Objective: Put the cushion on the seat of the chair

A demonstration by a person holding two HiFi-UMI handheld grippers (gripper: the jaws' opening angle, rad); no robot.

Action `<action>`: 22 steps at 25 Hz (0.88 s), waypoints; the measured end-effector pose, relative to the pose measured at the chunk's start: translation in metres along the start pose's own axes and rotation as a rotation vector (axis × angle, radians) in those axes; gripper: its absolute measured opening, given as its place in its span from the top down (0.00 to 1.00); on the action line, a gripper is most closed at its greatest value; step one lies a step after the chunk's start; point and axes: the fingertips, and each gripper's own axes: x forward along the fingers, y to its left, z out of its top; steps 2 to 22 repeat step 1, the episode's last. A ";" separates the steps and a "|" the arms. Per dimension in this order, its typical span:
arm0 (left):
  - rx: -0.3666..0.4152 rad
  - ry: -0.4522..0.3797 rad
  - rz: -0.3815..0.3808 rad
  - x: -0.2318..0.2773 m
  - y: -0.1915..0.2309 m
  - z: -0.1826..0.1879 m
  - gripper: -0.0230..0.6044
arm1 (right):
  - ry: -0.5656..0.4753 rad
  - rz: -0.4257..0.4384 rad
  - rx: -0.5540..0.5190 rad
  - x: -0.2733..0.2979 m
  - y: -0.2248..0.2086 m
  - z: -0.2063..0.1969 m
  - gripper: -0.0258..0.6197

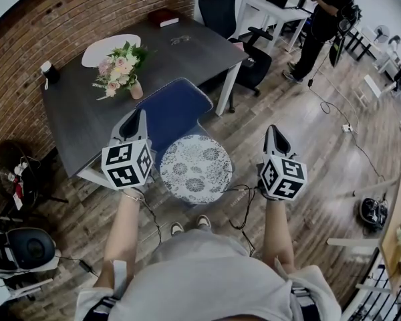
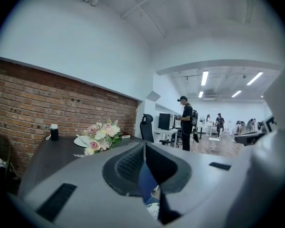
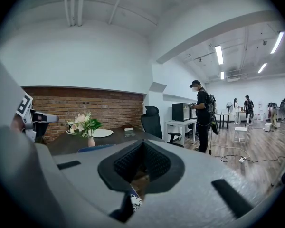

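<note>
A round white cushion (image 1: 195, 168) with a grey flower pattern lies flat on the seat of a chair with a blue backrest (image 1: 170, 112); the chair is pushed up to the dark table (image 1: 80, 122). My left gripper (image 1: 142, 116) hovers left of the cushion, beside the backrest, shut and holding nothing. On the cushion's right my right gripper (image 1: 273, 131) hangs over the wooden floor, also shut and holding nothing. In the left gripper view the shut jaws (image 2: 145, 148) leave a slit showing the blue backrest (image 2: 146, 184). A scrap of cushion (image 3: 134, 201) shows below the shut jaws (image 3: 142, 146) in the right gripper view.
A vase of flowers (image 1: 120, 69), a white plate (image 1: 103, 49) and a book (image 1: 164, 19) stand on the table. A black office chair (image 1: 224, 9) is behind it. A person (image 1: 324, 19) stands at the back right. Cables (image 1: 334, 112) trail over the floor.
</note>
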 end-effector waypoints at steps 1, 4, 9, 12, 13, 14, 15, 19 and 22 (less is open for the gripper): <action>-0.001 0.001 0.000 0.000 0.001 -0.001 0.94 | 0.001 0.001 0.000 0.000 0.001 -0.001 0.96; -0.001 0.001 0.000 0.000 0.001 -0.001 0.94 | 0.001 0.001 0.000 0.000 0.001 -0.001 0.96; -0.001 0.001 0.000 0.000 0.001 -0.001 0.94 | 0.001 0.001 0.000 0.000 0.001 -0.001 0.96; -0.001 0.001 0.000 0.000 0.001 -0.001 0.94 | 0.001 0.001 0.000 0.000 0.001 -0.001 0.96; -0.001 0.001 0.000 0.000 0.001 -0.001 0.94 | 0.001 0.001 0.000 0.000 0.001 -0.001 0.96; -0.001 0.001 0.000 0.000 0.001 -0.001 0.94 | 0.001 0.001 0.000 0.000 0.001 -0.001 0.96; -0.001 0.001 0.000 0.000 0.001 -0.001 0.94 | 0.001 0.001 0.000 0.000 0.001 -0.001 0.96; -0.001 0.001 0.000 0.000 0.001 -0.001 0.94 | 0.001 0.001 0.000 0.000 0.001 -0.001 0.96; -0.001 0.001 0.000 0.000 0.001 -0.001 0.94 | 0.001 0.001 0.000 0.000 0.001 -0.001 0.96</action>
